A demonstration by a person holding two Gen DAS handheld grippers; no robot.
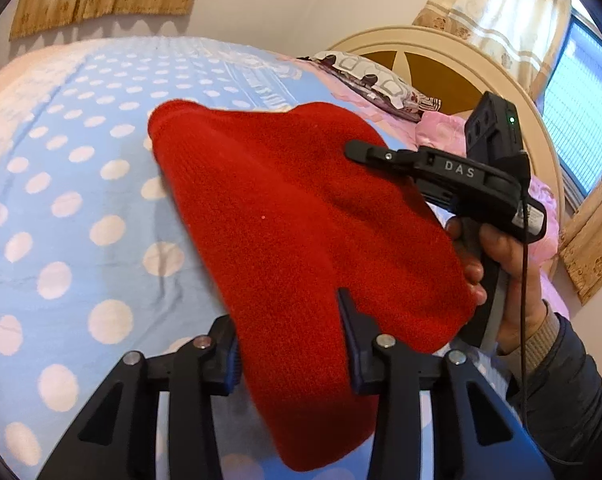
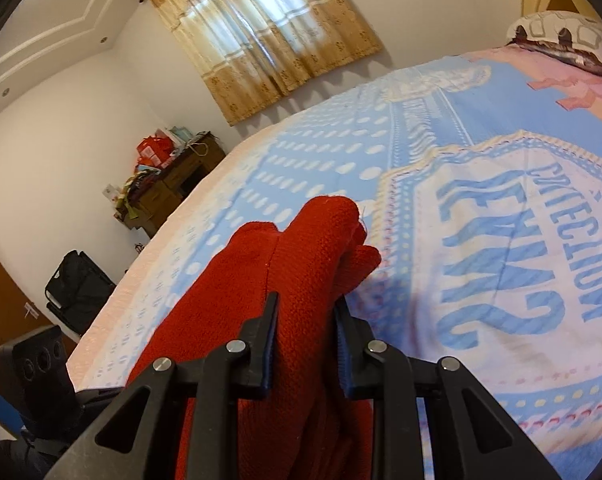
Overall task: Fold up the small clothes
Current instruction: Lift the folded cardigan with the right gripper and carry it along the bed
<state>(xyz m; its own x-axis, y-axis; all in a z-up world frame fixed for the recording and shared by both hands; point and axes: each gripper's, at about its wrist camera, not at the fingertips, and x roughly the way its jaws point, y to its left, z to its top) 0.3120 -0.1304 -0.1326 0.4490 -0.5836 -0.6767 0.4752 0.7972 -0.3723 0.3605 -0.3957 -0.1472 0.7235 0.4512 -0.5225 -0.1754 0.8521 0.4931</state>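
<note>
A red knit garment hangs above the blue polka-dot bedspread, held at two ends. My left gripper is shut on its near end, with cloth bunched between the fingers. My right gripper is shut on the other end of the red garment; thick folds fill the gap between its fingers. The right gripper also shows in the left wrist view, held by a hand at the garment's right edge.
The bed fills most of both views, with a patterned pillow and pink fabric by the cream headboard. A cluttered dark cabinet and a black bag stand by the far wall. Curtained windows are behind.
</note>
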